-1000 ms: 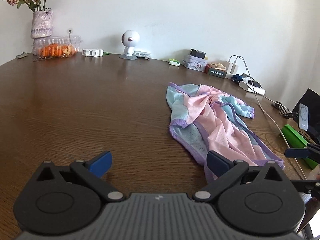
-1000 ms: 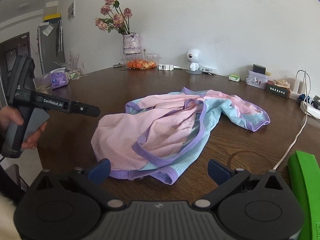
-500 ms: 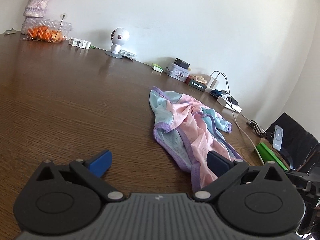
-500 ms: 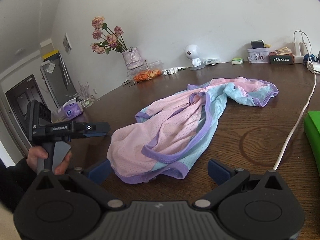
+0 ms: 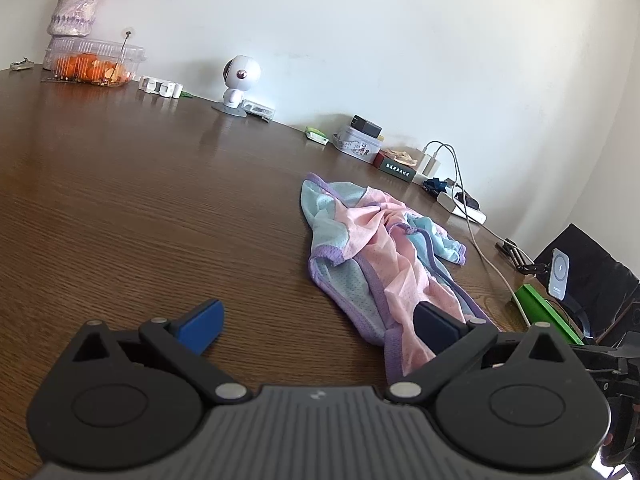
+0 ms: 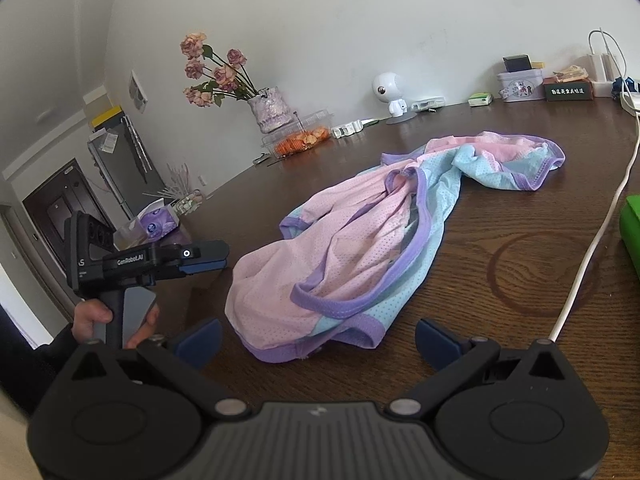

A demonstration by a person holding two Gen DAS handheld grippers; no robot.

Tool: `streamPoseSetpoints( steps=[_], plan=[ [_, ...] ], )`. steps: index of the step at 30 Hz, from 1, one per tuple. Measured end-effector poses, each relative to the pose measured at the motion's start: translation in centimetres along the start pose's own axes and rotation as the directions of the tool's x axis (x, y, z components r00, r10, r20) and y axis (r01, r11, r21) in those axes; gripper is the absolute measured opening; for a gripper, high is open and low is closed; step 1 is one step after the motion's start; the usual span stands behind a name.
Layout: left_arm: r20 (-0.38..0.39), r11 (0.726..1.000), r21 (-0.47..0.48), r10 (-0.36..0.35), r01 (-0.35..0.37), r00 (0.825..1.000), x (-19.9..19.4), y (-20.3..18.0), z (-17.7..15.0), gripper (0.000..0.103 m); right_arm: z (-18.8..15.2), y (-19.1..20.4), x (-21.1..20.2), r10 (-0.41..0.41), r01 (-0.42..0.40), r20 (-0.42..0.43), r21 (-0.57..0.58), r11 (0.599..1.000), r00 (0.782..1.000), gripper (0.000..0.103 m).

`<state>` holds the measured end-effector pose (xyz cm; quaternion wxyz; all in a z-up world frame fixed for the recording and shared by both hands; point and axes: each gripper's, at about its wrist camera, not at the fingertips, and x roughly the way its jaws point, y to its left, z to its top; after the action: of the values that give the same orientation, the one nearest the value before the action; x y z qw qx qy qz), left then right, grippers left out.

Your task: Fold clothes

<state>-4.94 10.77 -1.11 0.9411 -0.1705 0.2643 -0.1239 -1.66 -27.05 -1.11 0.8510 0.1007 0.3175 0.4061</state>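
Note:
A crumpled pink and light-blue mesh garment with purple trim (image 6: 360, 248) lies on the dark wooden table (image 6: 520, 280); it also shows in the left wrist view (image 5: 384, 264). My left gripper (image 5: 316, 326) is open and empty, its right finger over the garment's near end. It also shows from the side in the right wrist view (image 6: 200, 260), held left of the garment. My right gripper (image 6: 316, 338) is open and empty, just in front of the garment's near hem.
A white cable (image 6: 592, 248) and a green box (image 6: 632, 224) lie to the right. A flower vase (image 6: 270, 110), a fruit container (image 6: 298, 140), a small white robot figure (image 6: 390, 92), tins and chargers (image 6: 520, 84) line the far edge by the wall.
Both grippers have come closer to the garment. The left view has tilted and swung left. The garment has not moved.

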Motion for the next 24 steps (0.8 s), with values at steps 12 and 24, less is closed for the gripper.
streamPoseSetpoints(
  steps=[12,24],
  plan=[
    [-0.004,1.000,0.004,-0.010,0.010,1.000,0.0,-0.1,-0.1,0.103,0.0,0.1,0.0,-0.038,0.038,0.001,-0.004,0.999,0.999,0.103],
    [-0.115,0.945,0.308,-0.079,0.111,0.990,-0.9,-5.1,-0.4,0.073,1.6,4.6,0.9,-0.228,0.212,-0.030,-0.274,0.938,0.973,0.078]
  ],
)
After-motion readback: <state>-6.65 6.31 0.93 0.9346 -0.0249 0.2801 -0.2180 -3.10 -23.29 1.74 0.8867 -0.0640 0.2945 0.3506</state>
